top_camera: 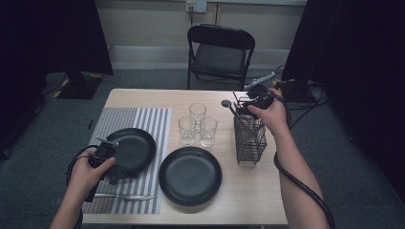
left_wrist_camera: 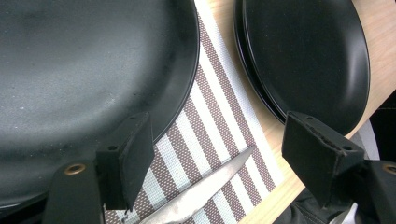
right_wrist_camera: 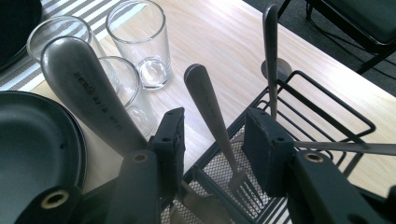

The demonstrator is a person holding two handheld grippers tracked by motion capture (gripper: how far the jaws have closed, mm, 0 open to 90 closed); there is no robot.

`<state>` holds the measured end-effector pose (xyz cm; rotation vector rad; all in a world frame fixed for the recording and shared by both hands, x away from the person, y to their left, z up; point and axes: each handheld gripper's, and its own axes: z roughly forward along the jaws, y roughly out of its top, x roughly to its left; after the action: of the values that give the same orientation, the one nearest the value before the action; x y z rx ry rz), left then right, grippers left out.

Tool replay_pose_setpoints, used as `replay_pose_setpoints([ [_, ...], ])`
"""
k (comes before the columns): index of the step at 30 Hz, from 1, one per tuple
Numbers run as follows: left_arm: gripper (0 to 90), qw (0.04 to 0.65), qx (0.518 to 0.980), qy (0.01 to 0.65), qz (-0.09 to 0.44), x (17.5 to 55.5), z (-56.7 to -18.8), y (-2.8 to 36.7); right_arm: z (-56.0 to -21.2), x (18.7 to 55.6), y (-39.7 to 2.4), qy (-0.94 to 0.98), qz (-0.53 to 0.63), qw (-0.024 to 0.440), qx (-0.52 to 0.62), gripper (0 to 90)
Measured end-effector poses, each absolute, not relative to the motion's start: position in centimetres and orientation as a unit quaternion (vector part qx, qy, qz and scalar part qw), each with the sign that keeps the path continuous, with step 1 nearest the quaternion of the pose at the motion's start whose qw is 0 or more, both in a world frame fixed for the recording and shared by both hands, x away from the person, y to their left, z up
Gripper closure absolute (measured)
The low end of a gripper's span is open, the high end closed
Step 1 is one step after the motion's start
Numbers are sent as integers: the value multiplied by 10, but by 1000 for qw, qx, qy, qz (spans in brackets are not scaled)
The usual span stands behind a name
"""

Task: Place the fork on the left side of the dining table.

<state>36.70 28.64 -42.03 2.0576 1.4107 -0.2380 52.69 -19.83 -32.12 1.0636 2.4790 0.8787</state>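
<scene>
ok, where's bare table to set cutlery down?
Free: the wood strip along the far table edge, behind the glasses, and the near right corner in front of the wire caddy. Crowded: the striped mat with its plate and knife, and the second plate.

We see black plates [top_camera: 190, 175], a brown-and-white striped placemat [top_camera: 154, 125], a pale wood surface [top_camera: 248, 191] and a black wire caddy [top_camera: 250, 138].

A dim room with grey carpet floor [top_camera: 43, 143]. A black folding chair [top_camera: 219, 52] stands beyond the light wooden surface [top_camera: 248, 191], before a pale wall [top_camera: 153, 19]. Black curtains [top_camera: 52, 33] hang at both sides.
</scene>
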Motion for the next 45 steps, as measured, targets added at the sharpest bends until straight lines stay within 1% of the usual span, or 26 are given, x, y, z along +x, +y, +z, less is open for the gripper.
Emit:
replay_pose_setpoints([
  [9, 251, 310, 782, 533, -93, 367, -422, 286, -328, 530, -193, 867, 306, 145, 366, 621],
  [18, 252, 308, 781, 536, -93, 367, -423, 286, -332, 534, -189, 870, 300, 149, 363, 648],
  [27, 253, 306, 784, 531, -96, 368, -422, 288, -334, 536, -186, 868, 303, 151, 363, 697],
  [45, 252, 305, 783, 534, -93, 368, -423, 289, -343, 540, -183, 865, 305, 164, 364, 733],
])
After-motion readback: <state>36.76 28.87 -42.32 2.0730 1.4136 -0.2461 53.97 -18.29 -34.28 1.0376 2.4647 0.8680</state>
